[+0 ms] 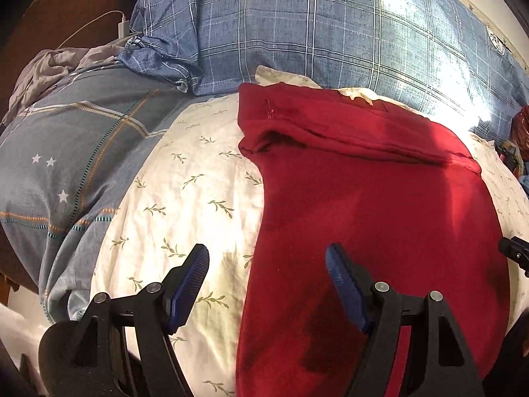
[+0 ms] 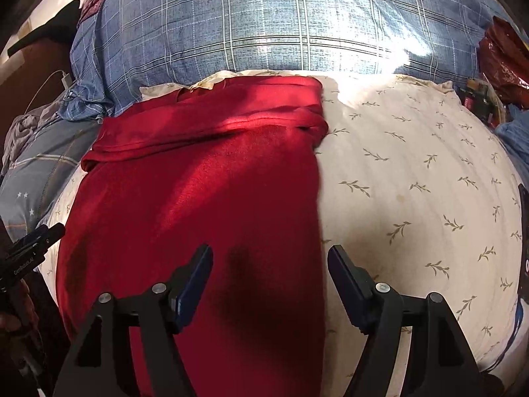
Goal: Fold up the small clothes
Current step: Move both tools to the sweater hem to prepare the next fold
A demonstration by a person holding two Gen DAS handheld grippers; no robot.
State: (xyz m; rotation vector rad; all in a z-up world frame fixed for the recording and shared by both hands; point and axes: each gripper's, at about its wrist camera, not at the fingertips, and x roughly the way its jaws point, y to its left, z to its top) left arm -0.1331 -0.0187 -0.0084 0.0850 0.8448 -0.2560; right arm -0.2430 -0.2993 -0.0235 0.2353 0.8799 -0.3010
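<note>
A red garment (image 1: 380, 198) lies flat on the leaf-print sheet (image 1: 185, 192), far end folded over.

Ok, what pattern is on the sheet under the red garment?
Cream sheet with small olive leaf sprigs, clearest in the right wrist view.

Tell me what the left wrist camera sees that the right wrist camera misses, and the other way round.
Only the left wrist view shows the orange-striped grey-blue quilt broadly and the left gripper, open.

Only the right wrist view shows the shiny dark red plastic bag, wide bare leaf-print cream sheet and the right gripper, open.

Both show the red fleece garment, top edge folded over, and the blue plaid pillow.
</note>
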